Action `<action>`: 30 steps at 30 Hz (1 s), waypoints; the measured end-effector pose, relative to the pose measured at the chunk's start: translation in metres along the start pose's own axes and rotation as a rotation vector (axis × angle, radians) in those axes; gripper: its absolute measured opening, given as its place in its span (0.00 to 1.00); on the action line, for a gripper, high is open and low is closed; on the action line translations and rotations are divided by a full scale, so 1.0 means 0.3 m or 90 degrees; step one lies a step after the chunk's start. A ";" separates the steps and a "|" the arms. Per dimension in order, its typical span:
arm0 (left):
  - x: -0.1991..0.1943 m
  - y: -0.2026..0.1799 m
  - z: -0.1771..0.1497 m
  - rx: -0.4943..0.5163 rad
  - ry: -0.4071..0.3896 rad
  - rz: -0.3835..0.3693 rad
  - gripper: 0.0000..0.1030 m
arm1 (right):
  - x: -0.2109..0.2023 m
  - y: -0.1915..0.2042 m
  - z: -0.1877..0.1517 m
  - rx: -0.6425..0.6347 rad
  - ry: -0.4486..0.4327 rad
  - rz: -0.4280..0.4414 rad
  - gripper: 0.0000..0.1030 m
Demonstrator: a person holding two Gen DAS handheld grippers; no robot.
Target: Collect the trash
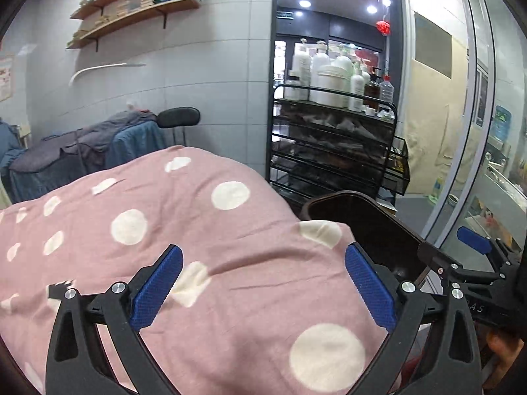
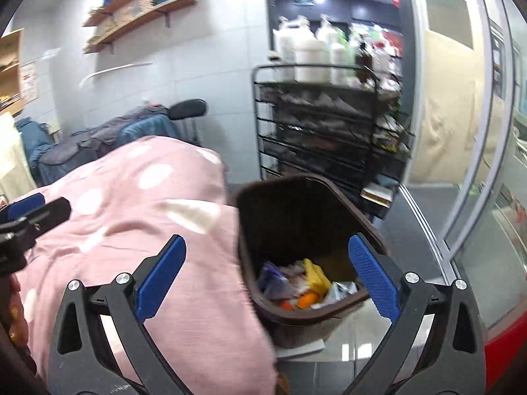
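**Both grippers spread wide, nothing held, trash in the bin**

Your left gripper (image 1: 263, 263) hangs over the pink polka-dot blanket (image 1: 184, 230) with its two blue pads far apart; nothing sits between them and neither pad presses the cloth. Your right gripper (image 2: 267, 256) is equally spread and grasps nothing. Its left pad is over the blanket's edge, and its right pad (image 2: 372, 283) overlaps the near right rim of the brown trash bin (image 2: 296, 204); whether it touches the rim cannot be told.

There is one bin, standing on the floor just beside the blanket-covered bed. The trash (image 2: 303, 283) lies at its bottom: a loose heap of wrappers, with purple, yellow, orange and white pieces, too jumbled and blurred to count singly.

Behind the bin stands one black wire rack cart (image 1: 332, 138), its top tier crowded with white pump bottles (image 1: 326, 69). Two wooden wall shelves (image 1: 131, 16) carry stacked items.
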State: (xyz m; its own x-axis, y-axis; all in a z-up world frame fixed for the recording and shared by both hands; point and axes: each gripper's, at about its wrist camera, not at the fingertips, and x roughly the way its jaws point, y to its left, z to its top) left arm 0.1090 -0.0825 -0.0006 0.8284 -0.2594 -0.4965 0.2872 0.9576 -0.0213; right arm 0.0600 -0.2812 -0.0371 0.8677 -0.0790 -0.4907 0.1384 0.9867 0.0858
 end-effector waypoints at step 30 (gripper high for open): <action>-0.289 0.141 -0.183 -0.060 -0.104 0.152 0.95 | -0.237 0.289 -0.104 -0.075 -0.101 0.097 0.95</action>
State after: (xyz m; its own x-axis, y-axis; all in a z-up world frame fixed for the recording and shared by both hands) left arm 0.0228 -0.0127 -0.0061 0.9359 -0.0353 -0.3504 0.0359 0.9993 -0.0047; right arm -0.0046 -0.1856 -0.0217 0.9396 0.0597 -0.3369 -0.0481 0.9979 0.0426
